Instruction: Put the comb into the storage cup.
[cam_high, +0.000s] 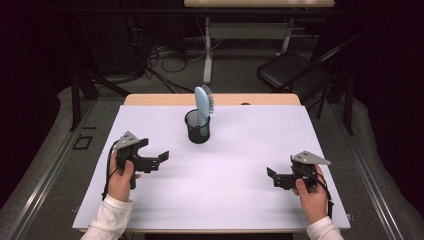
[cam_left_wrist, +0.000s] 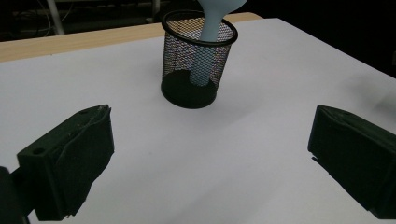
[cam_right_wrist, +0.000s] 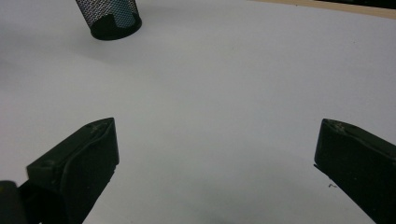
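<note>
A black mesh cup (cam_high: 197, 127) stood upright at the upper centre of the high view, on the white sheet (cam_high: 240, 200) that covered the table, with a pale blue hairbrush (cam_high: 202, 104) planted handle-down inside it and its bristled head rising above the rim. The left gripper (cam_high: 161, 158), held in a hand (cam_high: 121, 177) at the lower left of that frame, hovered with its jaws spread wide and nothing between them, well apart from the cup. The right gripper (cam_high: 272, 177), gripped by the other hand (cam_high: 311, 192) at the lower right, was likewise spread and empty, farther from the cup. In the left gripper view the cup (cam_left_wrist: 197, 60) sat at the upper centre, beyond the two parted jaws, the brush handle (cam_left_wrist: 208, 42) visible through the mesh and leaning against the rim. In the right gripper view the cup (cam_right_wrist: 111, 17) appeared at the upper left edge, cut off by the frame, with bare white sheet (cam_right_wrist: 224, 93) between it and the open jaws. A strip of wooden tabletop (cam_high: 150, 99) showed along the sheet's far edge.
</note>
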